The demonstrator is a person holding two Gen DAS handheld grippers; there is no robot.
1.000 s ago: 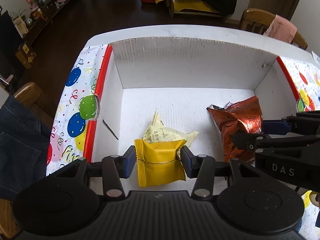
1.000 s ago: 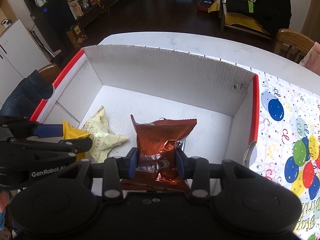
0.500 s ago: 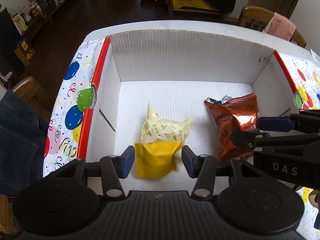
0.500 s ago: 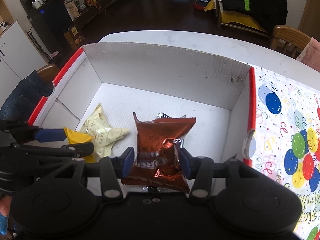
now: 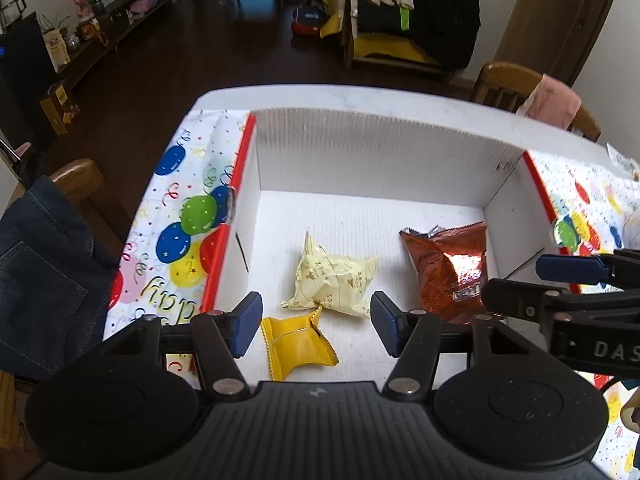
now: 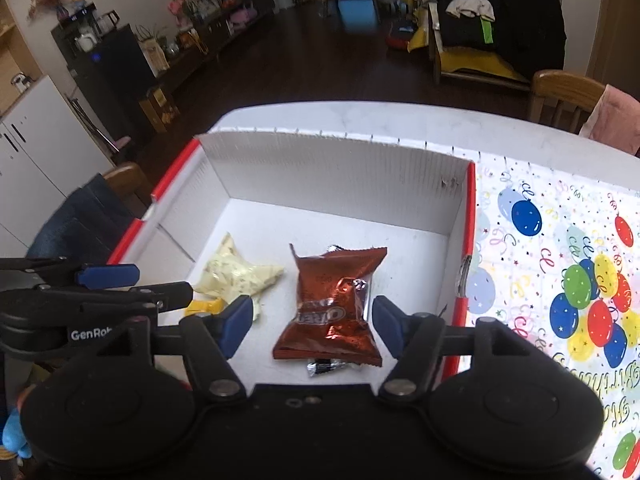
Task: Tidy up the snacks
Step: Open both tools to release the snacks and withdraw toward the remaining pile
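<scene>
A white cardboard box [image 5: 360, 160] with red edges holds three snacks. A yellow packet [image 5: 296, 346] lies on the box floor between the fingers of my open left gripper [image 5: 316, 324], apart from them. A pale cream packet [image 5: 332, 280] lies just beyond it. A red-brown Oreo packet [image 6: 336, 312] lies on a silver packet [image 6: 324, 367], between the fingers of my open right gripper [image 6: 314, 326], untouched. The box [image 6: 340, 176] also shows in the right wrist view, with the cream packet [image 6: 236, 276] and my left gripper [image 6: 108, 280] at the left.
A balloon-print cloth [image 6: 560, 280] covers the white table [image 5: 360, 98] on both sides of the box. Wooden chairs stand around, one with jeans [image 5: 36, 280] draped on it, one with pink cloth [image 5: 552, 100]. The living room lies beyond.
Both grippers have opened and let go. The yellow packet and the Oreo packet have dropped onto the box floor. Both grippers have risen and drawn back from the box.
</scene>
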